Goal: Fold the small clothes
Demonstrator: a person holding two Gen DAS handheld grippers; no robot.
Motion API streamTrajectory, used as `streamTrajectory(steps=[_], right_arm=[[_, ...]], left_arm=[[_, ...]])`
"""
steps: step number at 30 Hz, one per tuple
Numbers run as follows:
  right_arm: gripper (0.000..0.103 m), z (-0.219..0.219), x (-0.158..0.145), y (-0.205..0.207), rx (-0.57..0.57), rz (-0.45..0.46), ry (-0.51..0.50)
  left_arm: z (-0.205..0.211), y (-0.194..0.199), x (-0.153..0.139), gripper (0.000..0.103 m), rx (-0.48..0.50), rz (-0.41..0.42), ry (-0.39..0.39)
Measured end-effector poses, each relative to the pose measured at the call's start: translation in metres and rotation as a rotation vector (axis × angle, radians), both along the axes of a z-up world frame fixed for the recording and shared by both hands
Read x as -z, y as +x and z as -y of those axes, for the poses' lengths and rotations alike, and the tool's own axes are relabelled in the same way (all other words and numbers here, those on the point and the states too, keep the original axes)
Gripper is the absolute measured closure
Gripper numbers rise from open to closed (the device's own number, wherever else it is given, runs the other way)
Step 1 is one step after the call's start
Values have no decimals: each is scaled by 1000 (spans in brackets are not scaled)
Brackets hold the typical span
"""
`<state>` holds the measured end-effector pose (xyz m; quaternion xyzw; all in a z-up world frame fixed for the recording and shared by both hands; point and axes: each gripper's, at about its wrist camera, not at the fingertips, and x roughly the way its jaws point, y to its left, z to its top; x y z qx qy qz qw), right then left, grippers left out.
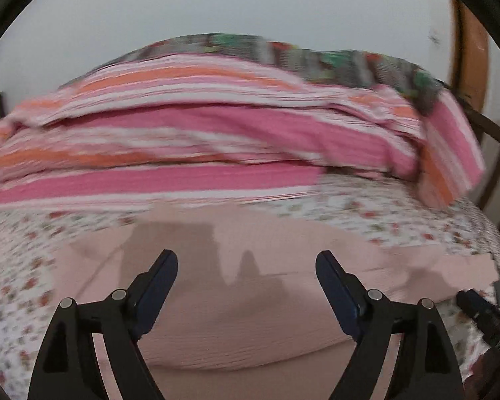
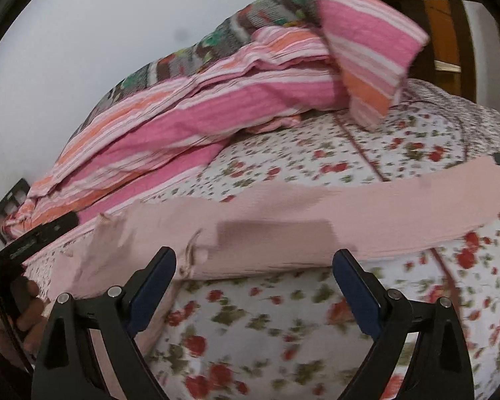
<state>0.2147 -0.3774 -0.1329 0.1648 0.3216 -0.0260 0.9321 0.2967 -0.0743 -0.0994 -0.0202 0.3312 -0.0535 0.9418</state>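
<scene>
Floral bedsheet carries the pale pink ribbed garment, with a pink-and-orange striped blanket heaped behind

From my left wrist camera, my left gripper hangs over the garment, jaws wide apart and holding nothing. From my right wrist camera, my right gripper is spread too, at the garment's near edge; blur hides any contact

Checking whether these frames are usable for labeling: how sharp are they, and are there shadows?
Left wrist view: striped blanket smeared by motion blur; left tool sharp, casting a hard shadow on the pink garment. Right wrist view: floral sheet blurred, right tool crisp.
</scene>
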Motion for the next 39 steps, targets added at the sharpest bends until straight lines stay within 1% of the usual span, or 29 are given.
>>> streamTrajectory(steps=[3, 4, 5, 8, 10, 14, 15, 16, 17, 18, 19, 20, 21, 23, 25, 28, 30, 31, 33, 35, 36, 37, 39], right_arm=[[14, -26, 4, 12, -61, -12, -14], [16, -35, 5, 16, -78, -18, -21], [18, -41, 7, 18, -88, -21, -29], [26, -61, 12, 27, -97, -36, -75], [29, -70, 17, 33, -96, -51, -92], [29, -78, 26, 42, -83, -75, -111], [29, -80, 28, 43, -83, -80, -124], [29, -82, 30, 44, -84, -82, -138], [29, -84, 31, 44, -83, -82, -149], [29, -85, 31, 45, -82, -81, -157], [29, -86, 32, 45, -82, -80, -165], [29, -87, 32, 46, -82, -81, -173], [29, -88, 33, 46, -82, -82, -178], [29, -88, 33, 44, -80, -78, -181], [29, -87, 31, 41, -75, -66, -176], [29, -85, 30, 39, -75, -65, -167], [29, -84, 30, 37, -72, -67, -161], [29, -83, 30, 37, -69, -68, -161], [29, -80, 30, 35, -56, -72, -167], [29, -78, 31, 34, -45, -77, -176], [29, -78, 32, 34, -43, -81, -179], [29, -78, 34, 34, -44, -85, -178], [29, -79, 34, 34, -43, -86, -187]], left_arm=[[-61, -5, 8, 19, -128, -27, 25], [-89, -7, 13, 19, -176, -42, 17], [-104, -8, 17, 20, -200, -53, 5], [-157, -10, 34, 21, -283, -92, -62], [-181, -5, 44, 21, -288, -127, -117], [-196, 13, 59, 27, -241, -175, -203], [-198, 20, 62, 30, -233, -185, -217], [-197, 26, 66, 35, -220, -196, -227], [-194, 32, 70, 38, -206, -208, -231], [-191, 37, 76, 48, -191, -227, -229], [-188, 39, 79, 69, -179, -234, -220], [-185, 39, 81, 83, -159, -227, -213], [-186, 39, 80, 88, -137, -212, -215], [-197, 36, 75, 89, -126, -182, -249], [-208, 35, 73, 89, -144, -160, -237], [-217, 35, 80, 89, -141, -184, -265], [-215, 31, 79, 88, -148, -171, -248], [-214, 29, 76, 84, -157, -162, -238], [-214, 22, 67, 82, -182, -125, -219], [-213, 18, 59, 79, -187, -88, -200], [-211, 19, 57, 74, -184, -90, -198], [-209, 22, 59, 70, -176, -112, -207], [-205, 28, 66, 70, -153, -153, -230]])
